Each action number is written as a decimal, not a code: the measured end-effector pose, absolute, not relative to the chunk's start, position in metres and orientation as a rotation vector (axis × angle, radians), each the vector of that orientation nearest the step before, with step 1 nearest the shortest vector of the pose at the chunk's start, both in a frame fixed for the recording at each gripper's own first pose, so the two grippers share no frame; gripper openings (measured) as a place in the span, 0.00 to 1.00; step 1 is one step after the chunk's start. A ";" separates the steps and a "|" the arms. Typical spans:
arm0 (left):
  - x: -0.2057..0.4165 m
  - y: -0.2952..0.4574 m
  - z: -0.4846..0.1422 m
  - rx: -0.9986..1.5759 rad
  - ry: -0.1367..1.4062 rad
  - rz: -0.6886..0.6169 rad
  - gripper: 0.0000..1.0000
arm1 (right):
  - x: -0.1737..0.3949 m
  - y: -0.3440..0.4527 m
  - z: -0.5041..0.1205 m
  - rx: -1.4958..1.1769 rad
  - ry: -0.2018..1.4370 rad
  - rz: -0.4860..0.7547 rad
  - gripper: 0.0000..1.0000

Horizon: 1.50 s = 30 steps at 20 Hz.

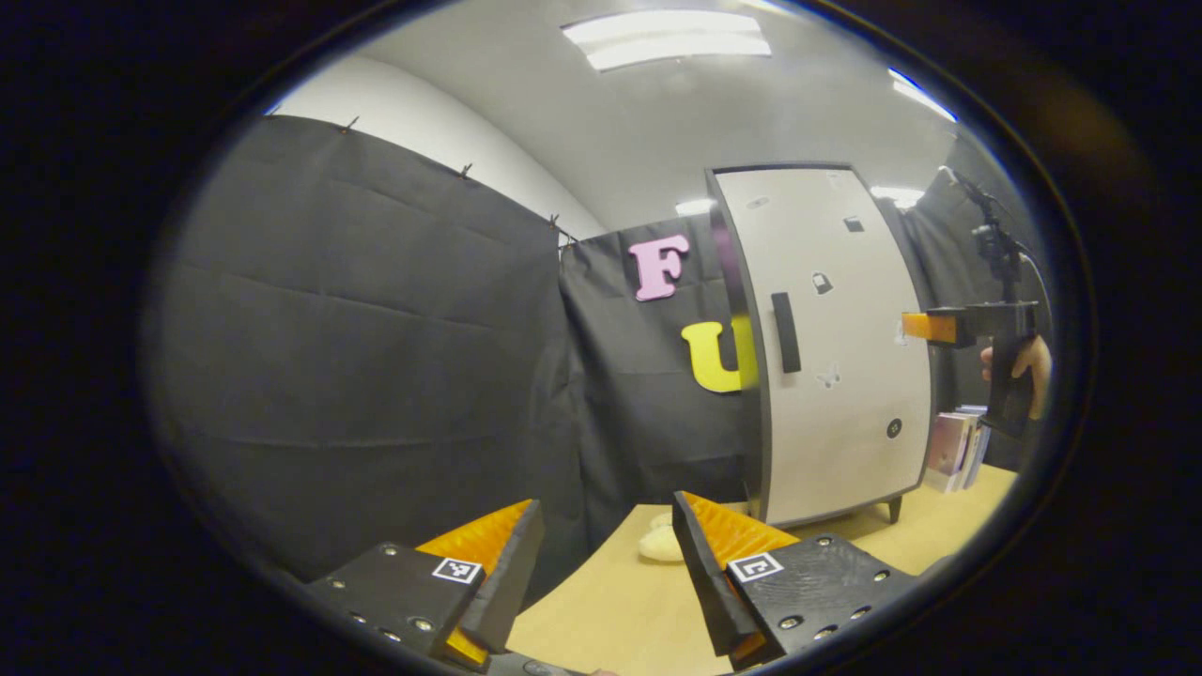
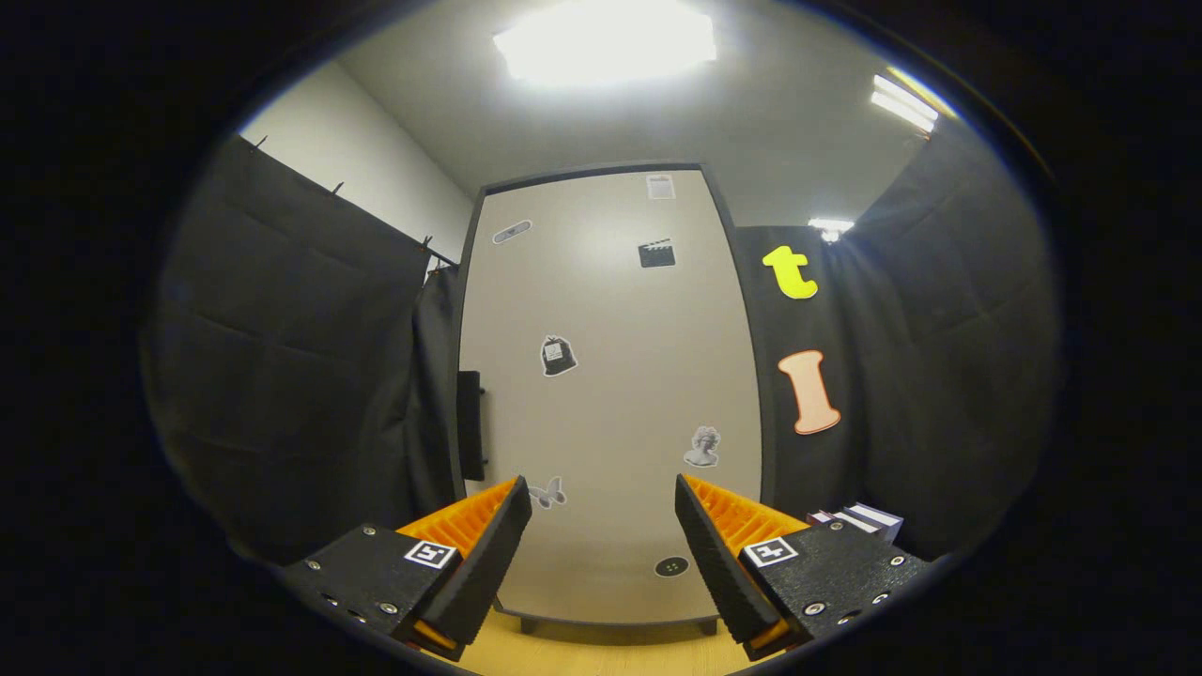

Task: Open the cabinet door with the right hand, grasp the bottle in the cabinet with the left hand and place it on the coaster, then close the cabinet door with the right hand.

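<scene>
One cabinet (image 2: 610,394), two grippers (image 2: 596,554)

Left gripper view: sits low over the desk (image 1: 601,601), off to the cabinet's handle side, facing its door (image 1: 836,347) at an angle, mid-range. Right gripper view: square on to the same door (image 2: 610,394), much nearer, tilted up (ceiling light in frame). Shared: door, its handle (image 1: 785,331), books (image 1: 953,449) beside the cabinet.

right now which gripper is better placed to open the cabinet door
Right. The right gripper is open and faces the shut cabinet door squarely, with the handle just to its left. The left gripper sits off to the side over the table.
</scene>
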<state>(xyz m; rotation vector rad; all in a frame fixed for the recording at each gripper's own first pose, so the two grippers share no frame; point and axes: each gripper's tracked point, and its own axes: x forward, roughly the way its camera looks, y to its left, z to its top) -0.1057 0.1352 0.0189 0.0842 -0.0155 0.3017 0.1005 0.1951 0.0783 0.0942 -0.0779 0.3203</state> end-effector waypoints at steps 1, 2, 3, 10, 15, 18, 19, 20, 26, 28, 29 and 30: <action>-0.109 0.139 0.019 0.082 -0.015 0.310 0.79 | 0.104 0.205 0.081 0.092 -0.080 0.329 0.95; -0.112 0.145 0.019 0.078 -0.015 0.320 0.79 | 0.108 0.214 0.083 0.092 -0.082 0.339 0.95; -0.114 0.149 0.018 0.077 -0.013 0.328 0.79 | 0.111 0.223 0.085 0.091 -0.084 0.348 0.95; -0.134 0.185 0.009 0.080 0.002 0.390 0.80 | 0.137 0.278 0.094 0.074 -0.090 0.378 0.96; -0.141 0.205 0.000 0.057 0.016 0.418 0.80 | 0.154 0.317 0.105 0.070 -0.090 0.388 0.94; -0.144 0.218 -0.006 0.053 0.020 0.432 0.79 | 0.172 0.339 0.105 0.082 -0.074 0.386 0.94; -0.145 0.222 -0.006 0.050 0.022 0.438 0.79 | 0.177 0.346 0.105 0.082 -0.071 0.385 0.94; -0.146 0.225 -0.008 0.047 0.024 0.442 0.79 | 0.183 0.353 0.105 0.078 -0.069 0.384 0.92; -0.152 0.246 -0.013 0.043 0.028 0.470 0.79 | 0.212 0.376 0.092 0.011 -0.013 0.364 0.81; -0.152 0.251 -0.017 0.041 0.032 0.475 0.79 | 0.220 0.380 0.084 -0.003 0.025 0.348 0.72; -0.151 0.250 -0.017 0.039 0.033 0.475 0.79 | 0.223 0.381 0.079 -0.003 0.049 0.343 0.69; -0.151 0.249 -0.016 0.038 0.032 0.476 0.80 | 0.225 0.383 0.075 0.000 0.073 0.341 0.60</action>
